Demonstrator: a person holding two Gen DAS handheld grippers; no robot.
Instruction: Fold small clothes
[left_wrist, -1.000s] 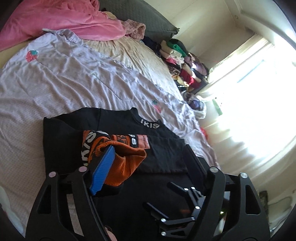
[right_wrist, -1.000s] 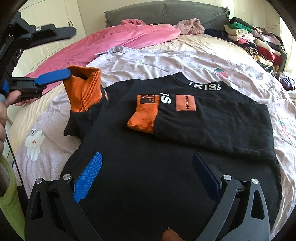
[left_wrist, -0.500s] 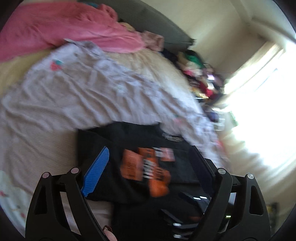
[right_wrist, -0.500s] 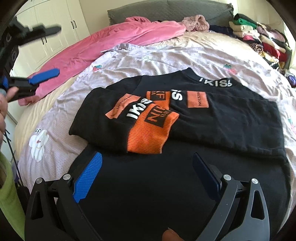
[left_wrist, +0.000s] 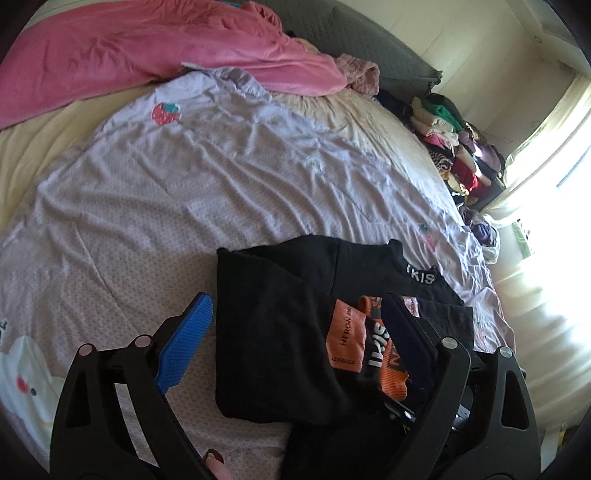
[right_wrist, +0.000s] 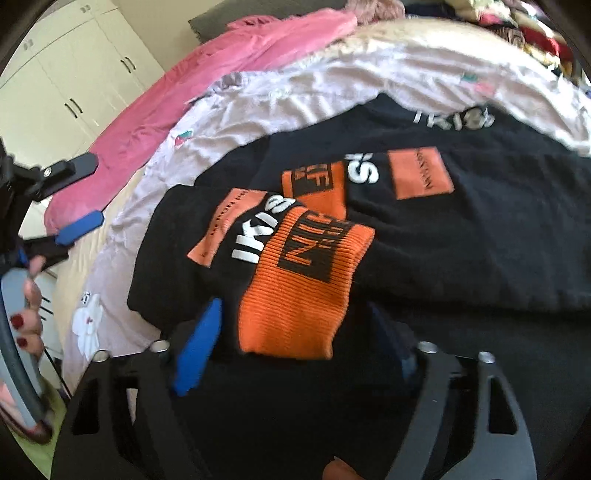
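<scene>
A black sweater (left_wrist: 273, 332) (right_wrist: 461, 240) with orange cuffs lies on the lilac sheet (left_wrist: 184, 192), both sleeves folded across its chest. The upper orange cuff (right_wrist: 303, 288) (left_wrist: 391, 373) overlaps the other one (right_wrist: 314, 184). My left gripper (left_wrist: 295, 343) (right_wrist: 83, 195) hovers over the sweater's left edge; its jaws are opening and the pads press on nothing. My right gripper (right_wrist: 295, 347) is low over the sweater, just below the upper cuff. Its jaws are closing with the cuff's end and black cloth between them, and the pads are not pressing on the cloth.
A pink blanket (left_wrist: 147, 51) and a grey headboard (left_wrist: 388, 55) lie at the bed's far end. Piles of folded clothes (left_wrist: 454, 147) line the right side by the bright curtain (left_wrist: 546, 221). A white wardrobe (right_wrist: 62, 85) stands to the left. A hand (right_wrist: 29, 321) holds the left gripper's handle.
The left gripper let go of the orange-cuffed sleeve, which now lies folded across the chest, and drew back left. The right gripper dropped closer to the cuff with its jaws narrower.
</scene>
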